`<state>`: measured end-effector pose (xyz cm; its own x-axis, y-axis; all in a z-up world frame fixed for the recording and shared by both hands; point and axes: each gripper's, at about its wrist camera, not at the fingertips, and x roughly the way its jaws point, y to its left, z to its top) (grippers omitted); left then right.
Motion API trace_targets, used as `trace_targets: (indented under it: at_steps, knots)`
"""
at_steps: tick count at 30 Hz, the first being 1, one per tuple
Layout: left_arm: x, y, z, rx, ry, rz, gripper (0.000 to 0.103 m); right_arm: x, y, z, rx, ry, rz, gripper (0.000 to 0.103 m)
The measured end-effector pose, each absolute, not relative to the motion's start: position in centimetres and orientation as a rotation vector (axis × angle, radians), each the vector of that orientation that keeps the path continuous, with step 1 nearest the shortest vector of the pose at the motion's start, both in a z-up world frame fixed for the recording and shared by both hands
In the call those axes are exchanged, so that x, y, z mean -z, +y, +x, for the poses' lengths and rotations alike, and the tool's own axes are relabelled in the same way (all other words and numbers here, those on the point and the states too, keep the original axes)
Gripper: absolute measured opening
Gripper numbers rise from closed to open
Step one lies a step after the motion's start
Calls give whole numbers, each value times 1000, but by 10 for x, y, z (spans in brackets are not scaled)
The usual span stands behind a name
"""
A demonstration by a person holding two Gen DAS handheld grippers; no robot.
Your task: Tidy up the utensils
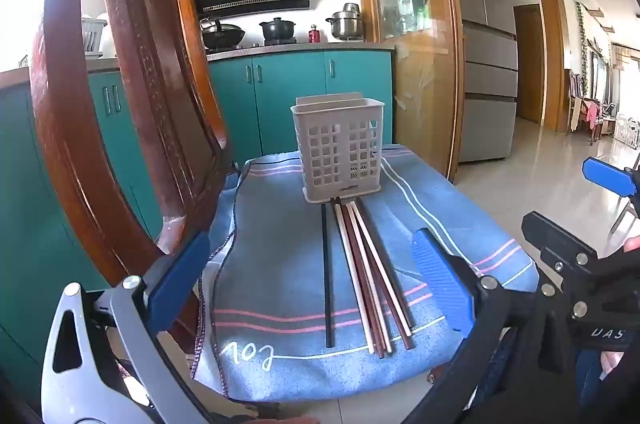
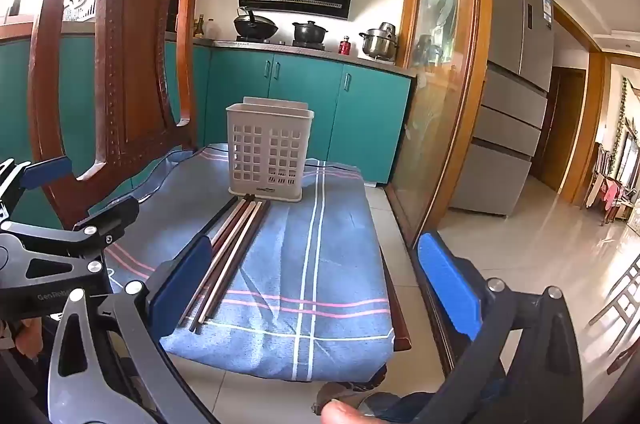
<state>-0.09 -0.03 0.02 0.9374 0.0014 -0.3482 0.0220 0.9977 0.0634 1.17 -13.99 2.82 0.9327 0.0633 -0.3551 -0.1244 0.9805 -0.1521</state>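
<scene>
Several chopsticks (image 1: 362, 276), dark, brown and pale, lie side by side on a blue striped cloth (image 1: 272, 248) over a chair seat, tips toward a grey perforated utensil basket (image 1: 339, 148) standing upright at the far end. My left gripper (image 1: 310, 272) is open and empty, held above the near ends of the chopsticks. In the right wrist view the chopsticks (image 2: 230, 248) lie left of centre before the basket (image 2: 269, 154). My right gripper (image 2: 316, 284) is open and empty, over the cloth (image 2: 312, 264) to the right of the chopsticks. The right gripper (image 1: 596, 220) also shows at the left view's right edge.
The chair's carved wooden back (image 1: 132, 84) rises on the left, close to my left gripper's left finger. Teal kitchen cabinets (image 1: 288, 92) with pots stand behind. A wood-framed glass door (image 2: 444, 84) and a grey fridge (image 2: 516, 92) are on the right, above tiled floor (image 2: 520, 244).
</scene>
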Motion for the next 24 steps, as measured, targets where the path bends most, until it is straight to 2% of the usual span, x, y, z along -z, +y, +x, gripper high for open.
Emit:
trace_targets:
  at_steps: [24]
  knots:
    - [3,0,-2,6,372,72,100,-31,-136,11,-109,344,-176,100]
